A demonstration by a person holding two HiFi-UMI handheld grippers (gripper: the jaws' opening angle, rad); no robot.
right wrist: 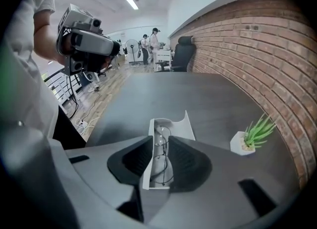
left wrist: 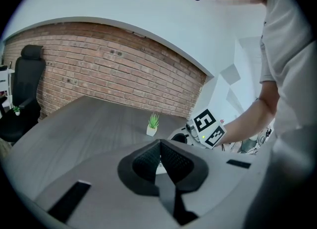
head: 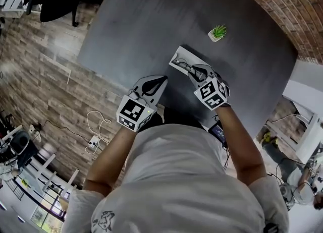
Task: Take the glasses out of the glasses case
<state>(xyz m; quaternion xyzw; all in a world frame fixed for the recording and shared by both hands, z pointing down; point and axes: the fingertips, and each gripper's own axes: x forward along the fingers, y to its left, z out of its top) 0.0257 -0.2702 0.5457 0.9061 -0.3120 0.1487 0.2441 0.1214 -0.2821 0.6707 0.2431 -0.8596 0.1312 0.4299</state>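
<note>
Tongs over an open case: your right tongs (right wrist: 159, 141) hang just above the white case (right wrist: 181, 124), which lies close to the tabletop's (head: 151, 25) near edge. The jaws stand partly apart and straddle the glasses (right wrist: 161, 154), which still lie inside. No pad looks to be pressing on anything yet. Your left tongs (left wrist: 159, 142) are shut and empty at the same near edge, beside the case but apart from it.

The risks from here, as judged from this pose:

- The left jaw lines up with the case's side wall. Close as you stand and you may pinch wall and frame together, so the whole case comes up with the glasses.
- Nothing pins the case down. A light case can drag or tip as the frame lifts, and it has little tabletop left before the near edge.
- The frame is thin wire. A grip on one rim may slip, let the glasses swing, or bend them. A pad landing on a lens could smear or scratch it.
- The raised lid at the far end may catch a temple if you pull out at a slant.

The plant (head: 218, 32) stands well clear, toward the far edge.
</note>
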